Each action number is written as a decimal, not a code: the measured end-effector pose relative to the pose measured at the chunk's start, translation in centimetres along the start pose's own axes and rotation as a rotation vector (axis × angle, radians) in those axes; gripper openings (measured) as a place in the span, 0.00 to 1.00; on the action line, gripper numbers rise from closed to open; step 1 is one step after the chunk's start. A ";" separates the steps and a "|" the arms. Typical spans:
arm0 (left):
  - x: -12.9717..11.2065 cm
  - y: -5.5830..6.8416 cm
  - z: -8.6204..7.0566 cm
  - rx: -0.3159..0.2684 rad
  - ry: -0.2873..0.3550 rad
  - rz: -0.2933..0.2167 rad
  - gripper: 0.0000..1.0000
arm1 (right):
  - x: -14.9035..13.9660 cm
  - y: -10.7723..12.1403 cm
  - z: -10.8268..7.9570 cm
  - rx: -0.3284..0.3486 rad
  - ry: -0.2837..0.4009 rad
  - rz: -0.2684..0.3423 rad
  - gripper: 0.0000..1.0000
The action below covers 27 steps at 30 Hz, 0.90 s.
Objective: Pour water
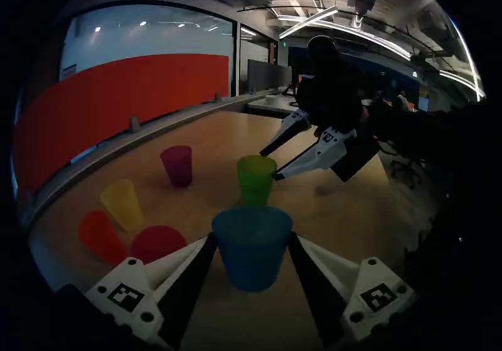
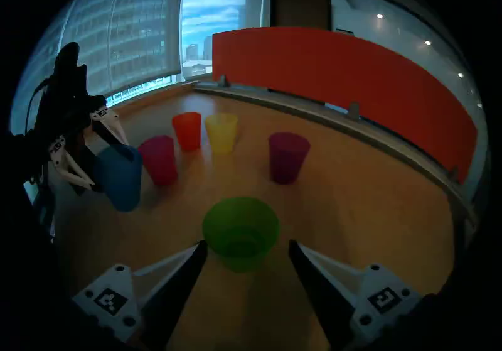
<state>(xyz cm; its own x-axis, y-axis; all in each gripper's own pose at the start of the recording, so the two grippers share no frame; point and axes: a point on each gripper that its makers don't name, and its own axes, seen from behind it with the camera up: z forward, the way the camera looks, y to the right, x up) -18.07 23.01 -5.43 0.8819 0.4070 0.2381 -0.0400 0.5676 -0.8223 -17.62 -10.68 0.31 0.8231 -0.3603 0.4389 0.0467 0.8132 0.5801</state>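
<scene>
The left claw (image 1: 251,238) holds the blue cup (image 1: 251,253), with one finger pressed on each side. In the right gripper view, this claw (image 2: 106,162) has the blue cup (image 2: 120,176) tipped a little, next to the pink cup (image 2: 158,159). The right claw (image 2: 246,245) is wide. The green cup (image 2: 240,232) stands on the desk (image 2: 376,213) between its two fingers, and they do not squeeze it. Orange (image 2: 187,130), yellow (image 2: 221,131) and purple (image 2: 288,156) cups stand farther back.
</scene>
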 end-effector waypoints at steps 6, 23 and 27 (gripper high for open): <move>-0.8 0.4 0.4 -0.013 -0.017 0.003 0.83 | 0.0 0.2 0.0 -0.003 -0.001 0.000 1.00; -3.0 0.5 0.6 -0.032 -0.072 0.025 0.83 | 0.2 0.3 0.1 -0.009 0.001 -0.004 1.00; -3.2 0.5 0.7 -0.035 -0.075 0.028 0.83 | 0.1 0.3 0.0 -0.009 0.002 -0.004 1.00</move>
<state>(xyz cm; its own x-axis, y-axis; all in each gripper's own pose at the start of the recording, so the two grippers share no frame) -21.25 22.44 -6.24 0.8428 0.4756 0.2521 -0.0461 0.5304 -0.8465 -17.51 -10.49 0.58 0.8241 -0.3625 0.4352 0.0547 0.8157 0.5758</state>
